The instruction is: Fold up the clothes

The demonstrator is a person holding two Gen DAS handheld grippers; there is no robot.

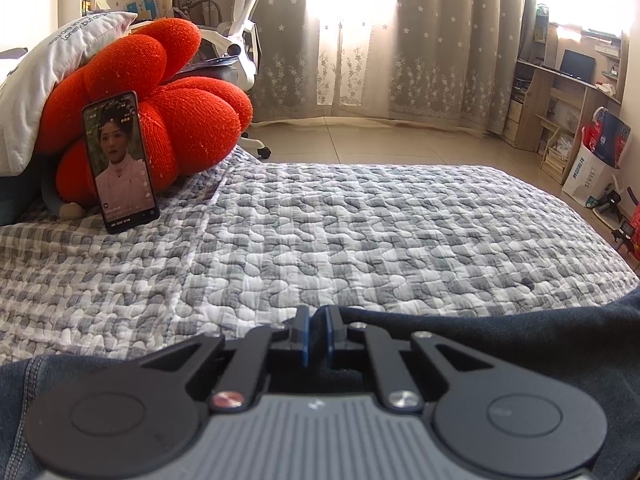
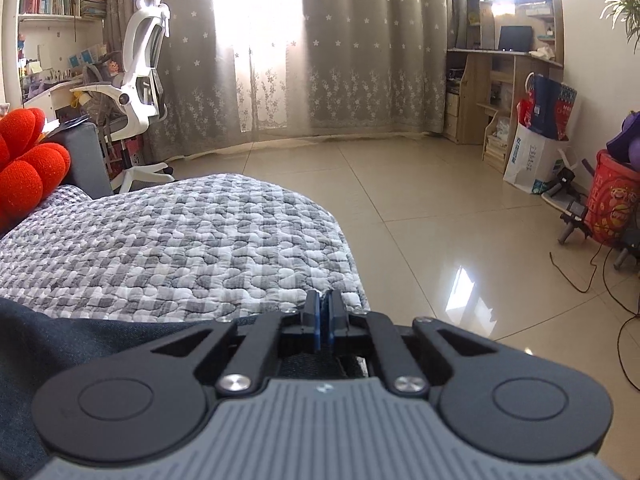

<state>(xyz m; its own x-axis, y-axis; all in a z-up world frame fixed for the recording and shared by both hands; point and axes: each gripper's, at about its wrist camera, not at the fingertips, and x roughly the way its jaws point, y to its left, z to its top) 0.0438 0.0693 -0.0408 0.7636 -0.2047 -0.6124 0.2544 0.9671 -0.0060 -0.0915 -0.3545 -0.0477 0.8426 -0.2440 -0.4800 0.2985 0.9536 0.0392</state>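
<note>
Closest to my left tool (image 1: 318, 320) is dark denim cloth (image 1: 500, 332), spread along the near edge of the bed (image 1: 360, 220); I see the blue pads (image 1: 306, 332) pinched on a fold of it. At ten o'clock a phone (image 1: 120, 162) leans against an orange cushion (image 1: 168, 92). My right tool (image 2: 323, 312) is closed too, with the denim under it and running off toward eight o'clock; whether it holds the cloth I cannot tell.
</note>
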